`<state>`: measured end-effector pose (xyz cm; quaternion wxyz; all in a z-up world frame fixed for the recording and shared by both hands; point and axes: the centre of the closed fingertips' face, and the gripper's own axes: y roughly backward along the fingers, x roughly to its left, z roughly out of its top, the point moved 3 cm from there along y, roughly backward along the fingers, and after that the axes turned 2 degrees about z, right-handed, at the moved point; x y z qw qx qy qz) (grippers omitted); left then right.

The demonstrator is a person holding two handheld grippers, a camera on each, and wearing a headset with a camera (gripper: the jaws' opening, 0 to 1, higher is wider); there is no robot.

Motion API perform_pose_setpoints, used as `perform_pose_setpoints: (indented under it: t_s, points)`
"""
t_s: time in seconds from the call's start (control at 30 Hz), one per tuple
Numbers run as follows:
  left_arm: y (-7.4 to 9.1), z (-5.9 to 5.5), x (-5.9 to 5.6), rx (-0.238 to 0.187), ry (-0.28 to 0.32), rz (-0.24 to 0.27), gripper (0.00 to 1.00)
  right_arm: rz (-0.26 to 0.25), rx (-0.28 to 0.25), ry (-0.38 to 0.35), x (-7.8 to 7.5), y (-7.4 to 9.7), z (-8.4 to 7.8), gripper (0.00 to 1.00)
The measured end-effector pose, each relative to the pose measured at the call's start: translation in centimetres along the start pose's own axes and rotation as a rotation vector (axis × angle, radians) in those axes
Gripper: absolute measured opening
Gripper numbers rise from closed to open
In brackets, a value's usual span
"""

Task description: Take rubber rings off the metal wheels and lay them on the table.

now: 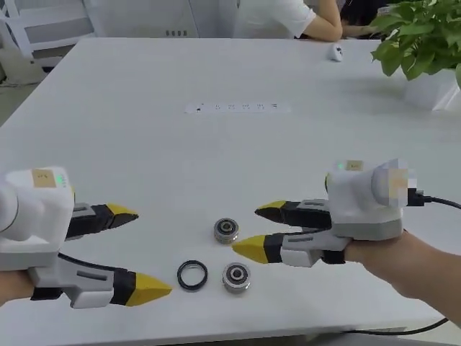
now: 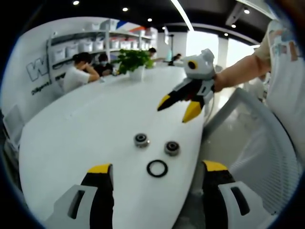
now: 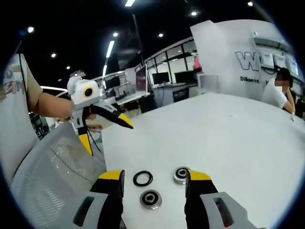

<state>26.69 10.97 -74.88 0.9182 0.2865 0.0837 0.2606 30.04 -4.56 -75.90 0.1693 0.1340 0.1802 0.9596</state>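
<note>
So L gripper [image 1: 151, 251], R gripper [image 1: 245, 229] both agape, empty; ring [image 1: 192, 275], wheels [image 1: 226, 230] near table [image 1: 288, 310] edge.

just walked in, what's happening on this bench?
A person holds a two-jaw gripper in each hand over a white table. The left gripper and the right gripper are both open and hold nothing. Between them lie the far wheel, the near wheel and one black rubber ring, loose on the table beside the near wheel. So one ring is off. Whether either wheel carries a ring is too small to tell.
</note>
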Motion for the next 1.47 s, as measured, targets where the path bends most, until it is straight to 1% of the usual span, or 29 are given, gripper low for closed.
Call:
perform_pose_setpoints:
  t_s: [0.07, 0.33, 0.53, 0.8, 1.07, 1.27, 1.47]
  points:
    - [0.2, -0.1, 0.0, -0.003, 0.001, 0.005, 0.77, -0.004, 0.004, 0.011, 0.2, 0.4, -0.2, 0.51]
    - [0.7, -0.1, 0.0, -0.017, 0.011, 0.025, 0.78, -0.019, 0.016, 0.016, 0.6, 1.6, -1.4, 0.58]
    - [1.2, -0.4, 0.1, -0.022, 0.025, 0.039, 0.79, -0.048, 0.014, 0.01, 0.4, 2.8, -1.9, 0.63]
    - [1.6, -0.9, 0.1, -0.015, 0.041, 0.053, 0.8, -0.064, 0.03, 0.002, 0.5, 3.9, -3.2, 0.69]
    - [2.1, -1.3, 0.2, -0.017, 0.056, 0.069, 0.81, -0.088, 0.033, -0.003, 0.4, 5.1, -4.0, 0.75]
    - [2.3, -1.6, 0.2, -0.016, 0.066, 0.078, 0.81, -0.102, 0.04, -0.017, 0.2, 5.7, -4.7, 0.78]
    - [2.5, -1.8, 0.2, -0.016, 0.072, 0.085, 0.81, -0.099, 0.061, -0.01, 0.6, 5.6, -5.5, 0.82]
